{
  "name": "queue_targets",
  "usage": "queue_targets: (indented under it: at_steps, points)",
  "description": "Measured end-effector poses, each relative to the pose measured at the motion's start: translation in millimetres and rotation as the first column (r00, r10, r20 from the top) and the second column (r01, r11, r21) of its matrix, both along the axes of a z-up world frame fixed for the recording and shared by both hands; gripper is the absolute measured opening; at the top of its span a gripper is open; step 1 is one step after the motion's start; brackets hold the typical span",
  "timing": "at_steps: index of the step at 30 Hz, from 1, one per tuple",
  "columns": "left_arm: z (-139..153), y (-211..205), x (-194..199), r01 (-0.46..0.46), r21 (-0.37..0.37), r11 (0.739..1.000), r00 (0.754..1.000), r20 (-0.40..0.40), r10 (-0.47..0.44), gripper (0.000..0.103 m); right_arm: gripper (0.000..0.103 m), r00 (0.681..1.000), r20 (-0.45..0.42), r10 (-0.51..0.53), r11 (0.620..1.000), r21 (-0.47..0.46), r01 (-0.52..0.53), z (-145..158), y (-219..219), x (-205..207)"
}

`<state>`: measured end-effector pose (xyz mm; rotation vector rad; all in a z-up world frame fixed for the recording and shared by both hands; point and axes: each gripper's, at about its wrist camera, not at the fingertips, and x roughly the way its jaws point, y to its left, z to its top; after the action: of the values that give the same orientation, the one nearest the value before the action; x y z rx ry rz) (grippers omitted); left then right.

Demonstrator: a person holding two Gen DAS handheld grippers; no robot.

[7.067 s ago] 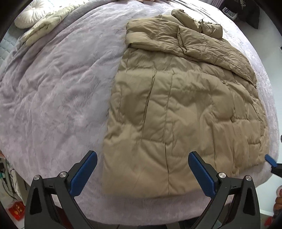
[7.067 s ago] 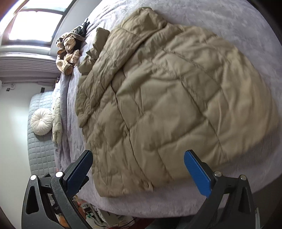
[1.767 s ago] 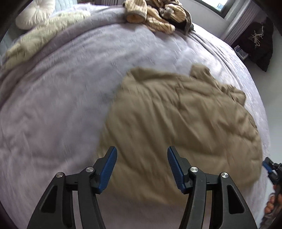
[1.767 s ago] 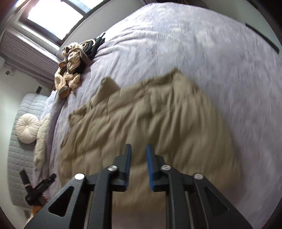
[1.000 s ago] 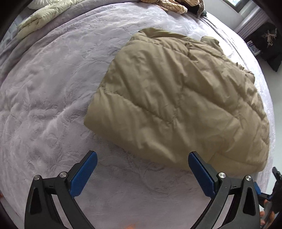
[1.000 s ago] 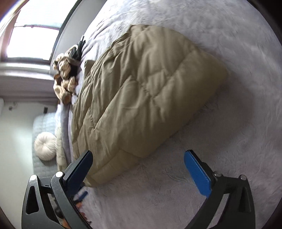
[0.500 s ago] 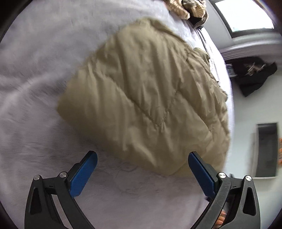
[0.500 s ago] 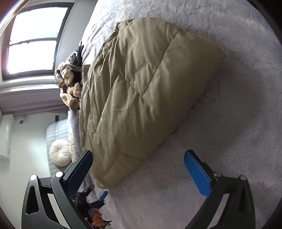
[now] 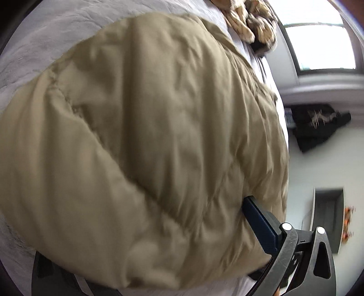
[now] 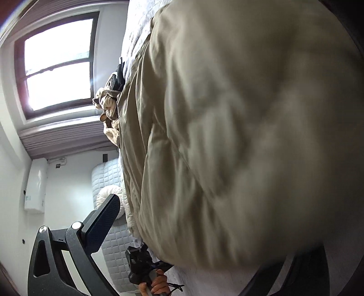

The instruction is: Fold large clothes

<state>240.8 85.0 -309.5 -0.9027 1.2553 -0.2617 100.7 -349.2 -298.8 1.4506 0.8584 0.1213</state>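
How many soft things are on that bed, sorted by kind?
Tan puffer jackets: 1
Heaps of striped clothes near the window: 1
Round white cushions: 1
Total: 3, on a grey bedspread. Both grippers press in at the folded jacket's sides, one finger of each hidden behind it.

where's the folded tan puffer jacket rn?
The folded tan puffer jacket lies on the lilac bedspread, filling both wrist views, wedged between the wide-open fingers of the left gripper and right gripper.
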Motion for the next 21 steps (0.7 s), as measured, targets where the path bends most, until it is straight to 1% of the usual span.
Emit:
queue_targets:
  at_steps: [1, 2, 3, 4, 5, 7, 8, 9, 11, 14, 15, 18, 21]
  points:
    - [1.0, -1.4, -0.1, -0.025, 0.005, 1.000, 1.000, 0.005, 0.025, 0.093, 0.103, 1.000, -0.002, 0.001, 1.000, -0.005, -0.001, -1.0, 0.8, 3.3]
    - [0.2, -5.2, 0.2, -0.034, 0.006, 0.999, 0.999, 0.010, 0.034, 0.065, 0.103, 1.000, -0.005, -0.005, 1.000, -0.002, 0.004, -1.4, 0.4, 3.2]
    - [1.2, -7.2, 0.9, -0.030, -0.017, 0.999, 0.999, 0.020, 0.030, 0.040, 0.102, 1.000, -0.008, -0.012, 1.000, 0.002, 0.012, -2.2, -0.1, 3.4]
    - [3.4, -9.5, 0.6, -0.031, -0.039, 0.999, 0.999, 0.032, 0.032, 0.034, 0.096, 1.000, -0.013, -0.024, 1.000, 0.010, 0.024, -2.4, -0.8, 0.8]
    - [10.2, -11.3, -0.4, -0.027, -0.033, 0.999, 0.998, 0.058, 0.028, 0.026, 0.073, 0.999, -0.023, -0.035, 0.999, 0.020, 0.036, -3.1, -1.9, -1.1]
    - [25.5, -16.6, -2.7, 0.004, 0.006, 1.000, 0.994, 0.108, -0.005, 0.021, 0.043, 0.998, -0.053, -0.044, 0.998, 0.043, 0.046, -8.5, -4.2, -3.2]
    - [32.7, -19.6, -3.7, 0.012, 0.021, 1.000, 0.992, 0.127, -0.015, 0.020, 0.035, 0.998, -0.045, -0.050, 0.996, 0.067, 0.053, -10.0, -4.9, -5.1]
    - [42.1, -21.5, -6.4, 0.021, 0.032, 0.999, 0.988, 0.153, -0.025, 0.020, 0.032, 0.998, -0.028, -0.053, 0.995, 0.081, 0.055, -9.6, -5.5, -7.2]
    - [57.2, -20.9, -11.1, 0.027, 0.036, 0.999, 0.982, 0.186, -0.033, 0.018, 0.027, 0.999, 0.006, -0.039, 0.996, 0.080, 0.038, -3.4, -6.8, -9.0]
    - [79.5, -15.1, -24.0, 0.040, 0.041, 0.998, 0.971, 0.234, -0.048, 0.018, 0.025, 0.998, 0.050, -0.027, 0.995, 0.095, 0.022, 7.3, -8.9, -13.7]
    - [83.4, -3.6, -28.6, 0.046, 0.038, 0.998, 0.969, 0.240, -0.054, 0.018, 0.025, 0.998, 0.067, -0.016, 0.995, 0.096, 0.009, 11.9, -8.9, -16.4]
    - [94.9, 2.3, -43.7, 0.075, 0.043, 0.996, 0.966, 0.244, -0.084, 0.018, 0.024, 0.996, 0.087, 0.012, 0.996, 0.082, -0.020, 23.5, -7.1, -26.8]
    - [100.7, 10.3, -65.3, 0.116, 0.048, 0.992, 0.965, 0.231, -0.124, 0.018, 0.024, 0.995, 0.092, 0.029, 0.997, 0.073, -0.036, 34.1, -2.0, -49.3]
